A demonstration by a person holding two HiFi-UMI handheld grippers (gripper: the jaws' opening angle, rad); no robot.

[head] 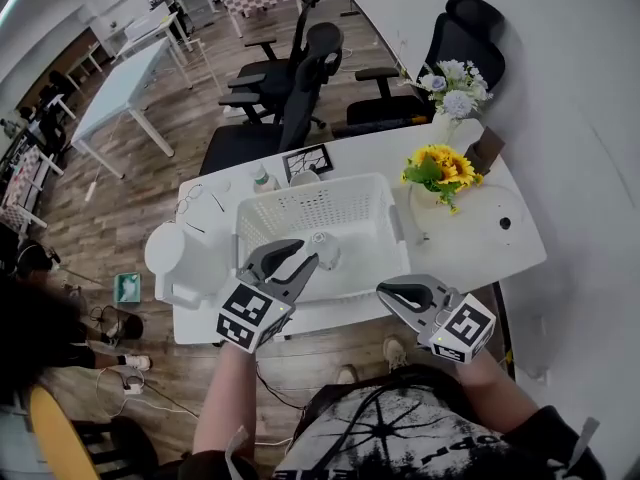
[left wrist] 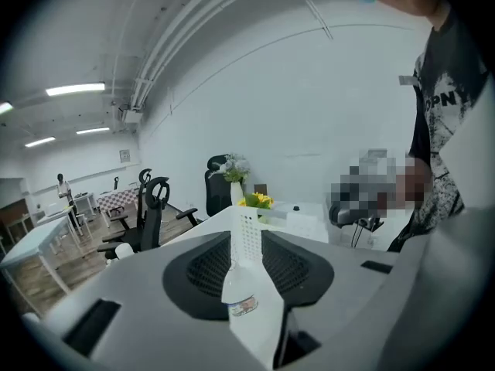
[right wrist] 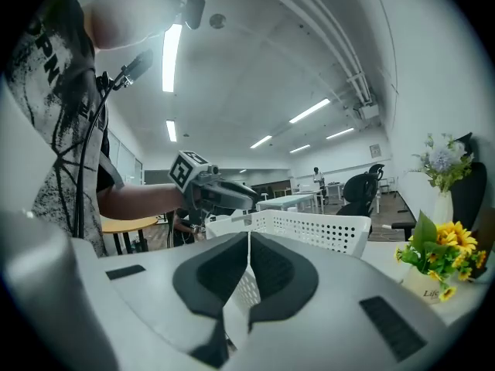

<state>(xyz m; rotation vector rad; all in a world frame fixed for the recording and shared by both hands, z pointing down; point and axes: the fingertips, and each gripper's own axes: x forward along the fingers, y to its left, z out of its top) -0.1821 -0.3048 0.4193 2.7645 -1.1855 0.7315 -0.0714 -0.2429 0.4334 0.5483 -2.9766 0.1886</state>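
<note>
Hovering left hand-held gripper [head: 306, 252]: yours, above the near left corner of the white basket [head: 310, 190], jaws spread.
Small bottle [head: 325, 253]: inside the basket by its front wall, seen in the gap between those jaws.
Right hand-held gripper [head: 383, 290]: yours, at the front edge of the desk [head: 470, 253], beside the basket, jaws pressed together, empty.

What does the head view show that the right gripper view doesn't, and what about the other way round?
Only the head view: a white jug beside the white basket, and a bottle lying inside it. Only the right gripper view: ceiling lights, and the right gripper's jaws pressed together. Both: the white basket, the sunflowers and the left gripper.
</note>
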